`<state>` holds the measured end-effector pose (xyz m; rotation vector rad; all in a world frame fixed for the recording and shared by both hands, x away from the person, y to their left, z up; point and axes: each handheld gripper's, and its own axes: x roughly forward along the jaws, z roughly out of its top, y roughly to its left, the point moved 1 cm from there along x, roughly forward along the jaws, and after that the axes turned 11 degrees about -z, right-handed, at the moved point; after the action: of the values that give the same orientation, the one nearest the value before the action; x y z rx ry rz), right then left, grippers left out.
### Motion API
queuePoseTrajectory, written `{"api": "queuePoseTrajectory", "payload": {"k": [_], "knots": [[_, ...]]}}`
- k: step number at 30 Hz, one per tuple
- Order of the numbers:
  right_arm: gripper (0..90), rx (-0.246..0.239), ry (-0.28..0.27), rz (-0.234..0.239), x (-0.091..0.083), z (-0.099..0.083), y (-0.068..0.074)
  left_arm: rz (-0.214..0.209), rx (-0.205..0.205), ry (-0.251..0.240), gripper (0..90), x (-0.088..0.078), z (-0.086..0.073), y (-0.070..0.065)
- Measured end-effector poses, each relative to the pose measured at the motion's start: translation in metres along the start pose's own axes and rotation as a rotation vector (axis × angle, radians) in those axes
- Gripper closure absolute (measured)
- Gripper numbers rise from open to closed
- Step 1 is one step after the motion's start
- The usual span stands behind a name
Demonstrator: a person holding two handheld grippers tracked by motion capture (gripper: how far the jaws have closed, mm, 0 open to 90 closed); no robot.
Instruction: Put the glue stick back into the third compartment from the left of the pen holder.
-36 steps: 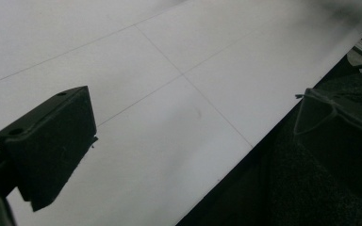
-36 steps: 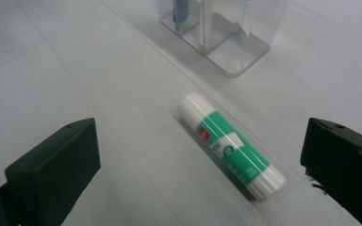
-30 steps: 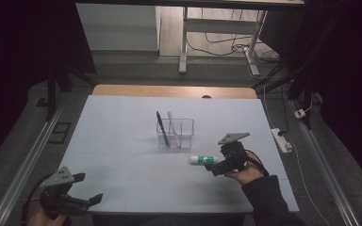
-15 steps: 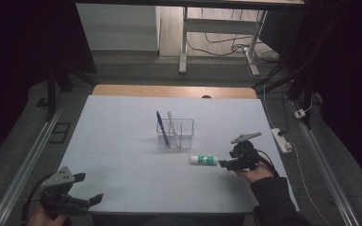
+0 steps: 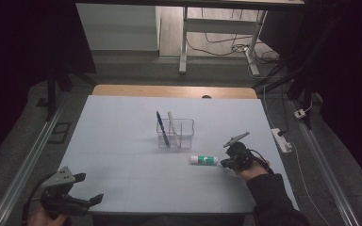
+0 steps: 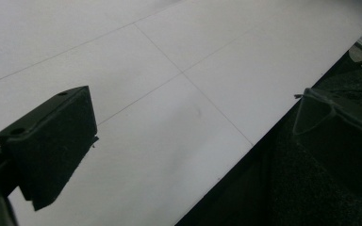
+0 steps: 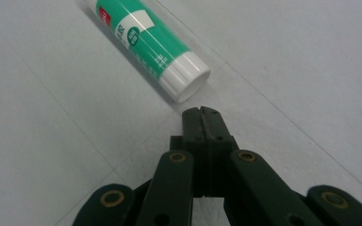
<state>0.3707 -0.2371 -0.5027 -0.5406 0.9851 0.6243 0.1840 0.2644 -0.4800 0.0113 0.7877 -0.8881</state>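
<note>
The right gripper [image 7: 201, 113] sits low on the white table [image 5: 122, 141], its jaws just brought together with nothing between them, the pinched tips just short of the white cap end of the glue stick [image 7: 146, 44]. That green-and-white glue stick [image 5: 203, 160] lies flat on its side, near the clear organizer [image 5: 176, 134] on the side toward the person and a little to its right, apart from it. Here is the risk as I read it: a round tube on a smooth top will roll or skid at the slightest nudge, and closed tips this close to its end could poke it away rather than take it; they would have to part again before any grab, and a pinch on the cap end alone could let the tube swing or slip out. If it rolls toward the organizer it could knock that light clear box and tip what stands in it. The left gripper [image 5: 78, 195] is over the near table edge, well away from the organizer, jaws apart and empty, too far off to steady anything. Count: one glue stick, one clear organizer, one dark blue pen [image 5: 162, 128] and one pale stick-like item [image 5: 171, 120] standing in it, two grippers.
</note>
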Motion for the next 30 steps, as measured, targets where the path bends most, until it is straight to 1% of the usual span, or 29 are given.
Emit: {"api": "queuePoseTrajectory", "payload": {"k": [3, 8, 13, 17, 21, 25, 30], "knots": [[89.8, -0.001, -0.004, -0.006, 0.004, 0.002, 0.0, 0.001, 0.001, 0.002, 0.4, 0.0, 0.0, 0.0], [89.8, -0.003, -0.003, -0.002, 0.008, 0.006, 0.001, 0.002, 0.0, 0.004, 0.5, 0.0, 0.0, 0.0], [89.8, -0.011, 0.0, -0.001, 0.008, 0.007, 0.003, 0.001, -0.002, 0.004, 0.5, 0.0, 0.0, 0.0], [89.8, -0.014, -0.001, 0.016, 0.008, 0.006, 0.003, 0.001, -0.002, 0.004, 0.5, 0.0, 0.0, -0.001], [89.8, -0.024, -0.005, 0.036, 0.006, 0.007, 0.006, 0.002, -0.002, 0.004, 0.5, 0.0, 0.0, -0.001], [89.8, -0.034, 0.003, 0.052, 0.006, 0.008, 0.01, 0.002, -0.001, 0.004, 0.5, 0.0, 0.0, -0.001], [89.8, -0.031, 0.007, 0.07, 0.006, 0.008, 0.015, 0.002, -0.002, 0.004, 0.5, 0.0, 0.0, -0.001]]}}
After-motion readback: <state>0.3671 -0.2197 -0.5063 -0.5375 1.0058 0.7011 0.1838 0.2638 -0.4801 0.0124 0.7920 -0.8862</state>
